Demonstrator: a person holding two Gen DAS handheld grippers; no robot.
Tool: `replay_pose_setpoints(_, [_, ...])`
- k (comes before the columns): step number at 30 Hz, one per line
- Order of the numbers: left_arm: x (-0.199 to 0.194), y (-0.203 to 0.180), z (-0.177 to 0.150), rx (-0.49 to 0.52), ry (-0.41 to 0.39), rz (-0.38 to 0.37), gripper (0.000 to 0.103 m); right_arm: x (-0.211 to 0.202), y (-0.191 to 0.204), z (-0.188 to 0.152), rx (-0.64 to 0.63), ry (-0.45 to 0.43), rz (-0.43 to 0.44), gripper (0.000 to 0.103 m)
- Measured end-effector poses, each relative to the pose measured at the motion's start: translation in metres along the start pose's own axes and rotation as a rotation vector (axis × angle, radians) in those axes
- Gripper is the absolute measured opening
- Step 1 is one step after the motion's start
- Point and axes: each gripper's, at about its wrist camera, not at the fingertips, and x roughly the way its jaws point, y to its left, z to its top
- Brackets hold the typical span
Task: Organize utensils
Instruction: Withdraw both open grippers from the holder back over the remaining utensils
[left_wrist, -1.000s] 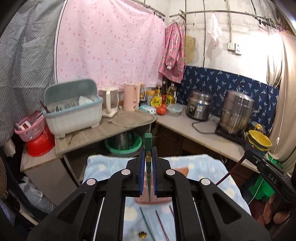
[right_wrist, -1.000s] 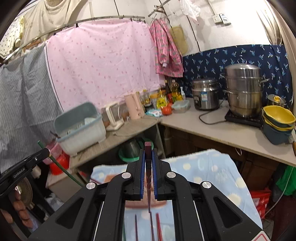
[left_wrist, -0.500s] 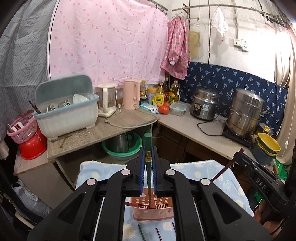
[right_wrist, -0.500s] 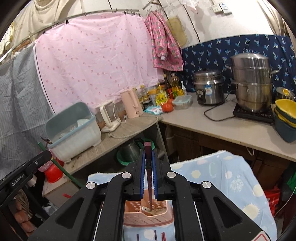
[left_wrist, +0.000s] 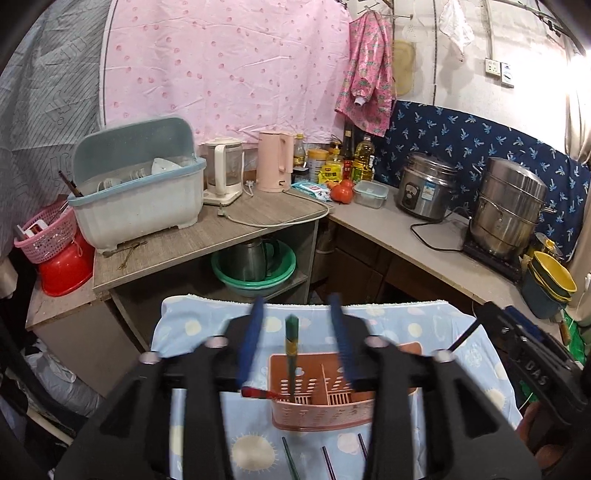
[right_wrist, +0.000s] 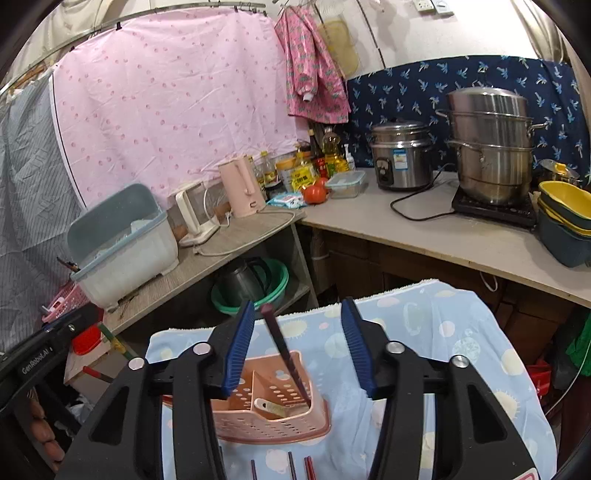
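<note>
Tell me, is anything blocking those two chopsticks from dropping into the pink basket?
Nothing visible. The green chopstick and the dark purple chopstick already stand with their lower ends inside the pink basket, loose between just-opened jaws.

Pink basket (left_wrist: 321, 410), green chopstick (left_wrist: 291, 354), seemingly maroon chopstick (right_wrist: 282, 347), blue sun-patterned cloth (right_wrist: 443, 332).

1. You have one pink basket (right_wrist: 273, 417) on the cloth.
2. Two chopsticks stand in it: one green (left_wrist: 291, 354), one dark purple (right_wrist: 284, 350).
3. Three chopstick ends (left_wrist: 327, 461) show in front of it in the left view.
4. One spoon (right_wrist: 271, 406) lies inside.
</note>
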Motion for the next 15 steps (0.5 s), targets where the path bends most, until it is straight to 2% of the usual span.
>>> replay_pose_setpoints(5, [-0.006, 0.005, -0.003, -0.015, 0.008, 0.009, 0.043, -0.014, 0.000, 0.000, -0.006, -0.003, 0.014, 0.049])
replay_pose_setpoints(15, [-0.035, 0.010, -0.019, -0.017, 0.009, 0.004, 0.043, -0.053, -0.002, -0.023, -0.012, 0.009, 0.024, 0.049])
